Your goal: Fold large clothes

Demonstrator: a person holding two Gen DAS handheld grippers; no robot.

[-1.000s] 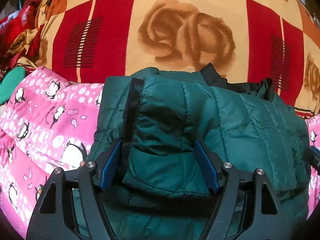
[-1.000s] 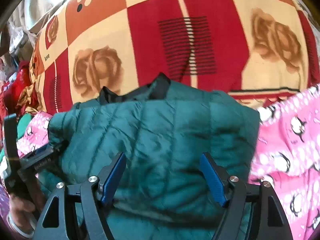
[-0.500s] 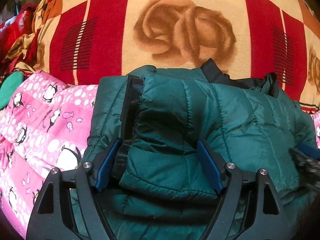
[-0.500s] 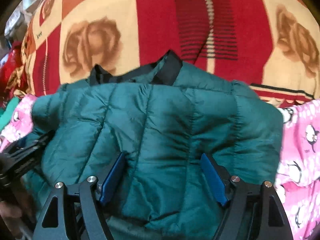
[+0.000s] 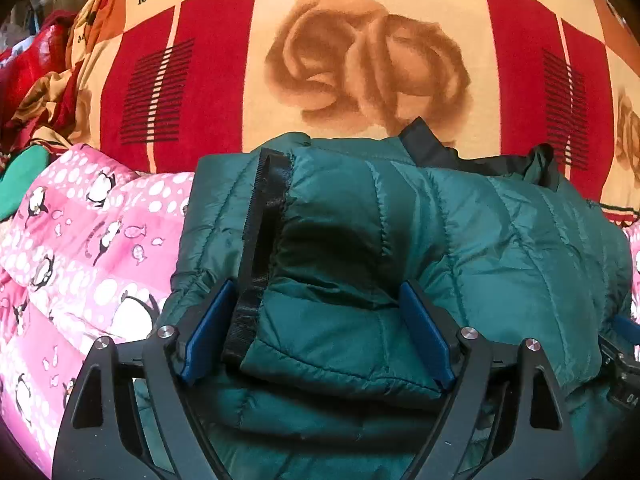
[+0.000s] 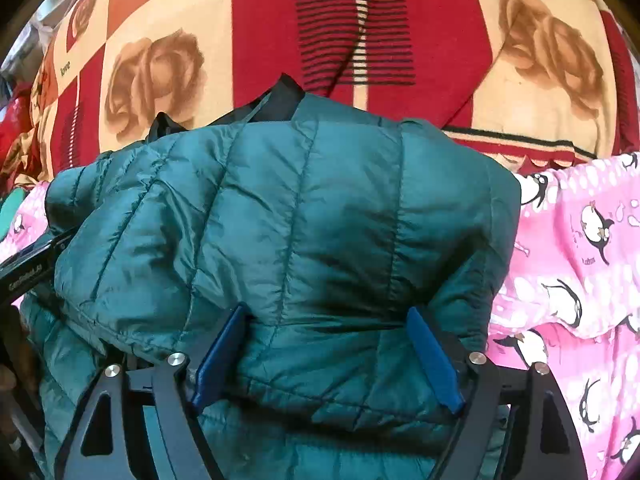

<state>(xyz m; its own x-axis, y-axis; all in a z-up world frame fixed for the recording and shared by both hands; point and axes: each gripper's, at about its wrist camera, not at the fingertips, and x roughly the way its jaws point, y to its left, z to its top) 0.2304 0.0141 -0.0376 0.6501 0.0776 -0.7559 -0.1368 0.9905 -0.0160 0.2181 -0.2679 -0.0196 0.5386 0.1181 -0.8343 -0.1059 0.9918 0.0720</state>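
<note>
- Left gripper (image 5: pixel 320 332): jaws spread wide and opening. A thick folded roll of the green puffer jacket (image 5: pixel 460 240) lies between the blue pads (image 5: pixel 426 340); the pads flank the roll loosely, so I judge the hold released, not clenched.
- Right gripper (image 6: pixel 328 352): the same condition. Jaws are opening with the jacket's folded edge between them, and the fabric bulges over the pads rather than being pinched.
- Jacket position: it fills the lower centre of both views, immediately ahead of and beneath each gripper. It rests partly on the pink penguin quilt (image 5: pixel 80 264) and partly on the red and cream rose blanket (image 5: pixel 360 60) in the upper frame.
- Long axis: the folded bundle runs left to right across both frames, crosswise to the fingers. The black zipper strip (image 5: pixel 260 240) marks its left end in the left wrist view; the dark collar (image 6: pixel 280 100) lies at the far edge, upper centre.
- Nearness: each gripper stands over its own end of the bundle, neither clearly closer. The coming move, in my judgement, is a straight withdrawal back toward the bottom of the frame.
- Change from a second ago: both jaws are visibly wider. In the right wrist view the jacket now sits larger and nearer, with less blanket above it. The left wrist view is almost unchanged.
</note>
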